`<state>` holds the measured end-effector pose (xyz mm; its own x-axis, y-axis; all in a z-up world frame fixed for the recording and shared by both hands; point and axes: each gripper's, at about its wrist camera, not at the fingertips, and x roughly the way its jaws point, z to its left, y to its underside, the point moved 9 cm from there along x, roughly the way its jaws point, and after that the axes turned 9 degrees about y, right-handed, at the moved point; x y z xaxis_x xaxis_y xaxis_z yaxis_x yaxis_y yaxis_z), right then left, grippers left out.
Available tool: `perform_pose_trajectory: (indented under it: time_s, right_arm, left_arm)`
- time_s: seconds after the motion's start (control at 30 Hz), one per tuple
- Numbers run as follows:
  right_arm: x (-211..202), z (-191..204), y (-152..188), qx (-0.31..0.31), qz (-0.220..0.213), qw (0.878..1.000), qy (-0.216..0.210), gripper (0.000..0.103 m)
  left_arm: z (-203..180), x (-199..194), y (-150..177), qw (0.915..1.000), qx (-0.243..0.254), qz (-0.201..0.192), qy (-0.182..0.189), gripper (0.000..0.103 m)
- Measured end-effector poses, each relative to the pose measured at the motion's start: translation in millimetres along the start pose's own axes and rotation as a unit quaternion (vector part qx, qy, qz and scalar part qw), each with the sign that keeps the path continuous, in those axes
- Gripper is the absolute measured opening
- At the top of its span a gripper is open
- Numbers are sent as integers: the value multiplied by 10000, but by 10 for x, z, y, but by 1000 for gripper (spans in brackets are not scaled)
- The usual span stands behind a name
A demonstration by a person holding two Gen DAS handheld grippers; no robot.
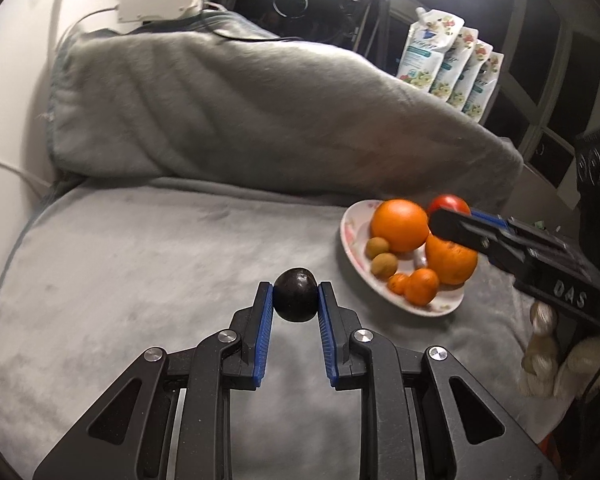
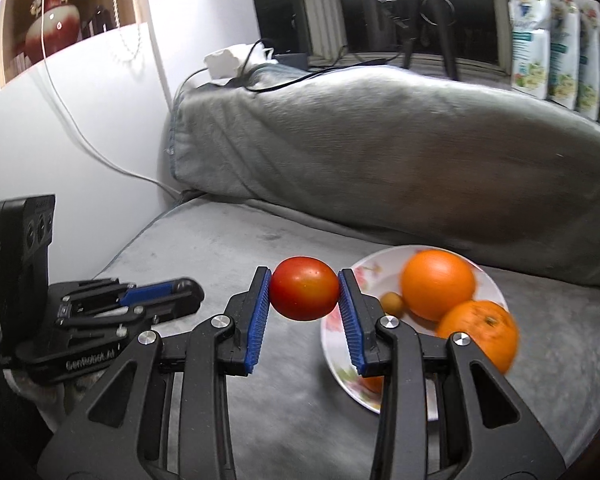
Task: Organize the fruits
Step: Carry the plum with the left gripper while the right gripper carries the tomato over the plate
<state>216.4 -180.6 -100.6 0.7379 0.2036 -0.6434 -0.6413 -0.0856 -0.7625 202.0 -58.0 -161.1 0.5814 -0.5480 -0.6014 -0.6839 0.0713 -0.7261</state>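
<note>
My left gripper (image 1: pixel 296 294) is shut on a dark purple plum (image 1: pixel 295 295), held above the grey blanket. My right gripper (image 2: pixel 305 294) is shut on a red tomato (image 2: pixel 304 293), just left of the white floral plate (image 2: pixel 334 354). In the left wrist view the right gripper (image 1: pixel 446 220) reaches over the plate (image 1: pixel 350 250) with the tomato (image 1: pixel 448 203) partly hidden behind it. On the plate lie two large oranges (image 1: pixel 399 225), two small mandarins (image 1: pixel 421 286) and two little brown fruits (image 1: pixel 384 263). The left gripper (image 2: pixel 172 292) shows at the lower left of the right wrist view.
A rolled grey blanket (image 1: pixel 260 120) forms a high bank behind the flat grey surface (image 1: pixel 140 280). Several white pouches (image 1: pixel 452 68) stand at the back right. A white box with cables (image 1: pixel 158 0) sits on the bank. A white wall (image 2: pixel 80 120) bounds the left side.
</note>
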Motion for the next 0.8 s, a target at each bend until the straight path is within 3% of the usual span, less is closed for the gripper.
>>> perform_pose_trajectory:
  time_s: [0.37, 0.8]
  right_arm:
    - [-120, -410, 255, 294, 66, 9990, 336, 36]
    - [-48, -559, 327, 295, 127, 9985, 450, 36]
  left_arm:
    - [-299, 346, -279, 9993, 164, 14, 329, 21]
    - [-456, 684, -387, 9980, 279, 245, 511, 21]
